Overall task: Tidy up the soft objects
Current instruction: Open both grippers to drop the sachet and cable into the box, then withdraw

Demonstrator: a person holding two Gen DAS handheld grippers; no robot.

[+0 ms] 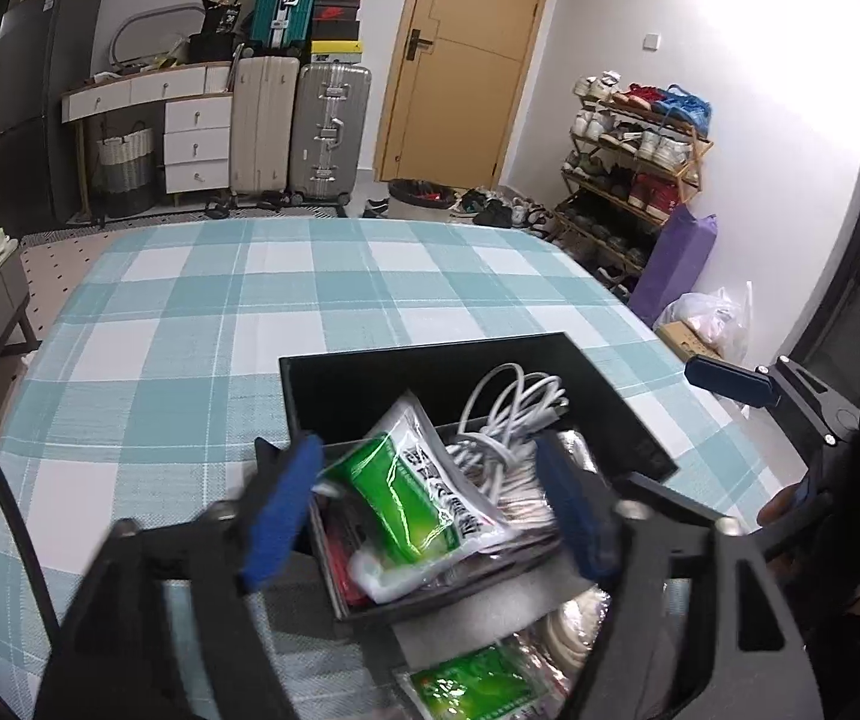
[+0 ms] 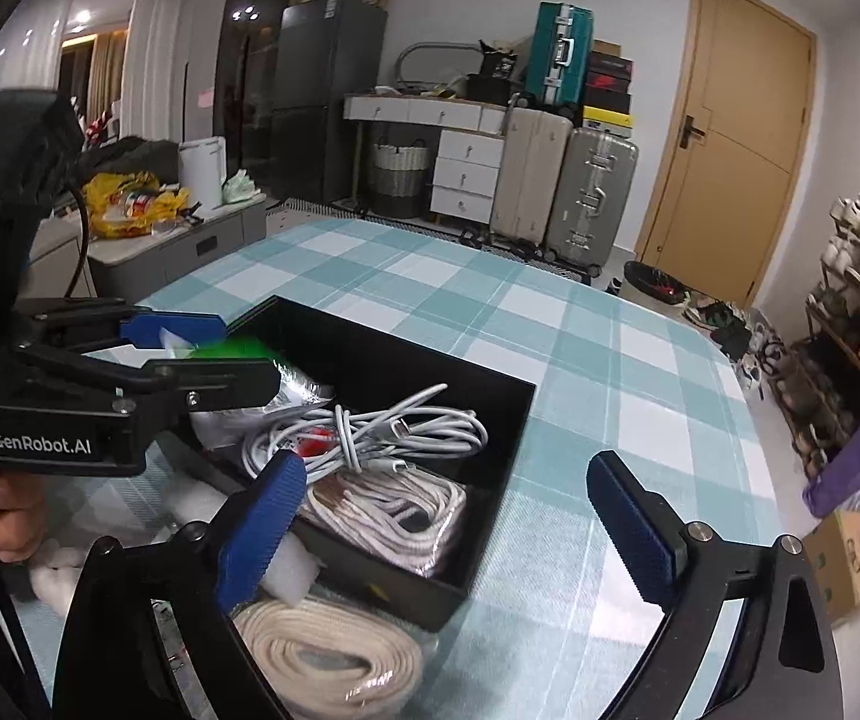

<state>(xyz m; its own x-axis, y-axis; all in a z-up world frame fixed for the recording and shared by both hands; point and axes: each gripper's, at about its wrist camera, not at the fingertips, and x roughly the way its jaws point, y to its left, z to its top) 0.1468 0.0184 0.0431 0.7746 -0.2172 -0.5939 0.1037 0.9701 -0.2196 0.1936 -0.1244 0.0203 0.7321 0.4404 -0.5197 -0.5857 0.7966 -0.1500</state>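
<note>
The left tool (image 1: 430, 504) hung over the black box (image 1: 610, 396), its blue fingers spread on either side of a green-and-white packet (image 1: 411, 492); whether they touched it could not be told. Just beyond the packet lay a white cable bundle (image 1: 508, 414). A second green packet (image 1: 478, 690) lay on the checked tabletop (image 1: 189, 324) under the tool. The right tool (image 2: 448, 522) stood spread wide and empty beside the box's right edge, a cream strap roll (image 2: 333, 654) below its left finger.

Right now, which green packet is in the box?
The green packet between the left gripper's fingers lies in the black box; the other green packet lies outside, on the tablecloth.
</note>
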